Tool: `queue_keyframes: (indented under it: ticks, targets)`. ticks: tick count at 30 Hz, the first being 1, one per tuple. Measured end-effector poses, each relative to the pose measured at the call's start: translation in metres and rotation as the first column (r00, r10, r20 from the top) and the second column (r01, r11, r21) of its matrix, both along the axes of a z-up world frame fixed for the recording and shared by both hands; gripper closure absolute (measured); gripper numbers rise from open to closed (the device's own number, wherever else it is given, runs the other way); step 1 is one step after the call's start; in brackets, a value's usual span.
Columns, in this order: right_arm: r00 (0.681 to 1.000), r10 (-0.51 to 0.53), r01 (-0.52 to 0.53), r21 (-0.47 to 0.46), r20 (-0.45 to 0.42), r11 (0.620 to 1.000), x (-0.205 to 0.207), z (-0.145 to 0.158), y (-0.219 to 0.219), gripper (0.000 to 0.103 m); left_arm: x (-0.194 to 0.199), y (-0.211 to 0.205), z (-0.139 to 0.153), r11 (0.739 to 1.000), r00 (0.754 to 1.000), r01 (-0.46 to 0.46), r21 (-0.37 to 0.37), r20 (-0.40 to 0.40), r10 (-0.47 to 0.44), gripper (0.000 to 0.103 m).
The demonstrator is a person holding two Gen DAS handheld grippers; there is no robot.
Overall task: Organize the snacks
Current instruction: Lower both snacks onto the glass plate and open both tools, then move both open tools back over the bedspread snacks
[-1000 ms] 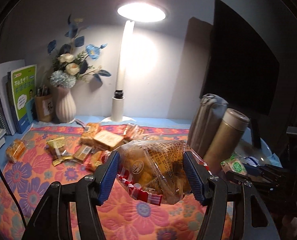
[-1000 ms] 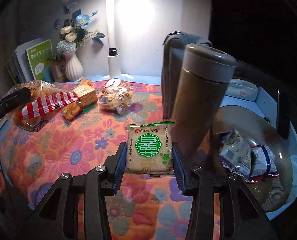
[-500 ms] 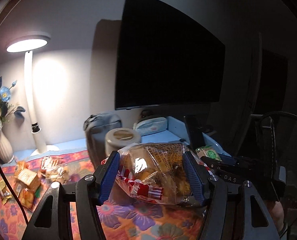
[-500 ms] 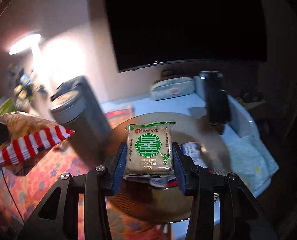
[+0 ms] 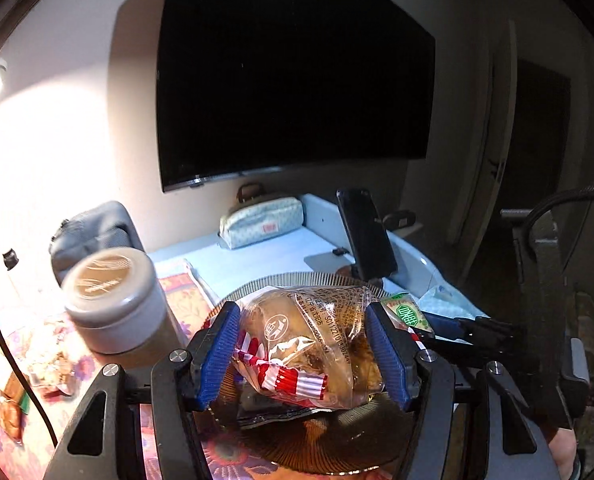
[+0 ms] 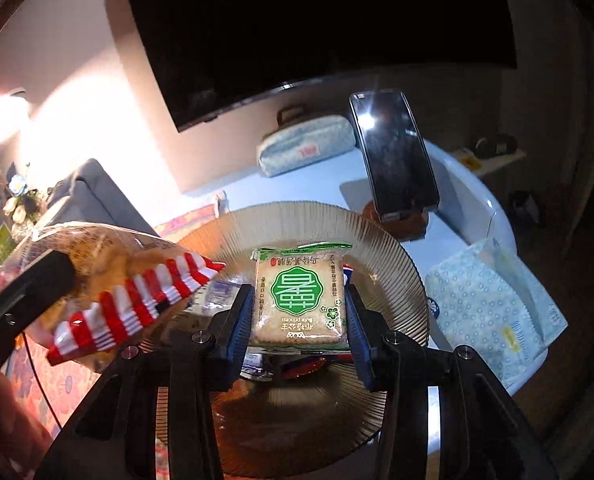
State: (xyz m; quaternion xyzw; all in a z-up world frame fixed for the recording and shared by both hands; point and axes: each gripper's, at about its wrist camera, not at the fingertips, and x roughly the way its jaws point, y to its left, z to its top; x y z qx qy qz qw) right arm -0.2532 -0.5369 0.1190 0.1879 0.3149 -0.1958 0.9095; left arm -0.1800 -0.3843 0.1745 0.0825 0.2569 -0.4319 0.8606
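Observation:
My left gripper [image 5: 305, 348] is shut on a clear bread bag with a red-and-white striped end [image 5: 309, 352], held just above the ribbed amber glass plate [image 5: 337, 456]. My right gripper [image 6: 299, 316] is shut on a square cracker packet with a green label [image 6: 301, 300], held over the same plate [image 6: 393, 280]. The bread bag [image 6: 117, 280] shows at the left of the right wrist view, and the cracker packet [image 5: 407, 312] shows to the right of the left gripper. Several small wrapped snacks lie on the plate under the packets, mostly hidden.
A tan flask with a grey lid [image 5: 113, 304] and a grey pouch [image 5: 93, 232] stand left of the plate. A phone on a stand [image 6: 393, 156], a pencil case [image 6: 305, 148] and a blue dotted tissue pack [image 6: 493, 300] lie around it. More snacks [image 5: 45, 360] lie on the floral mat.
Both grippers swung right from the floral mat to over the amber plate, carrying the bread bag and the cracker packet. Both have come lower and closer to the plate.

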Motion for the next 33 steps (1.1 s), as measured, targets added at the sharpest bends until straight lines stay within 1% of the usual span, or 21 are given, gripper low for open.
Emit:
queue_keyframes:
  ticks: [5, 6, 8, 10, 15, 24, 28, 33]
  targets:
    - [1.000, 0.014, -0.014, 0.039, -0.012, 0.999, 0.002, -0.007, -0.005, 0.058, 0.008, -0.010, -0.009, 1.000, 1.000, 0.006, 0.017, -0.025, -0.006, 0.040]
    - [1.000, 0.022, -0.021, 0.056, -0.013, 0.998, 0.002, -0.007, -0.005, 0.050, 0.007, -0.012, -0.009, 1.000, 1.000, 0.005, 0.017, -0.029, -0.004, 0.038]
    - [1.000, 0.017, -0.016, 0.077, -0.008, 0.997, -0.001, -0.007, -0.007, 0.045, 0.008, -0.010, -0.009, 1.000, 0.999, 0.004, 0.014, -0.040, -0.003, 0.035]
    - [1.000, 0.021, -0.021, 0.073, -0.001, 0.997, -0.003, -0.006, -0.006, 0.045, 0.007, -0.007, -0.008, 1.000, 0.999, 0.012, 0.001, -0.040, -0.011, 0.035]
    - [0.999, 0.031, -0.031, 0.061, 0.008, 0.998, -0.008, 0.000, 0.004, 0.045, -0.002, 0.005, 0.002, 1.000, 1.000, 0.018, -0.017, -0.004, -0.018, 0.035]
    - [0.997, 0.082, -0.082, 0.013, 0.001, 0.997, -0.005, 0.010, 0.040, 0.045, -0.015, 0.037, 0.016, 0.999, 0.999, 0.015, -0.043, 0.033, -0.014, 0.035]
    - [0.994, 0.107, -0.107, -0.008, 0.001, 0.994, -0.004, 0.015, 0.058, 0.045, -0.016, 0.058, 0.023, 0.998, 0.999, 0.005, -0.065, 0.038, -0.002, 0.035]
    - [0.988, 0.152, -0.151, -0.042, 0.005, 0.988, 0.000, 0.022, 0.082, 0.045, -0.012, 0.097, 0.027, 0.996, 0.998, -0.045, -0.083, 0.043, 0.049, 0.035]
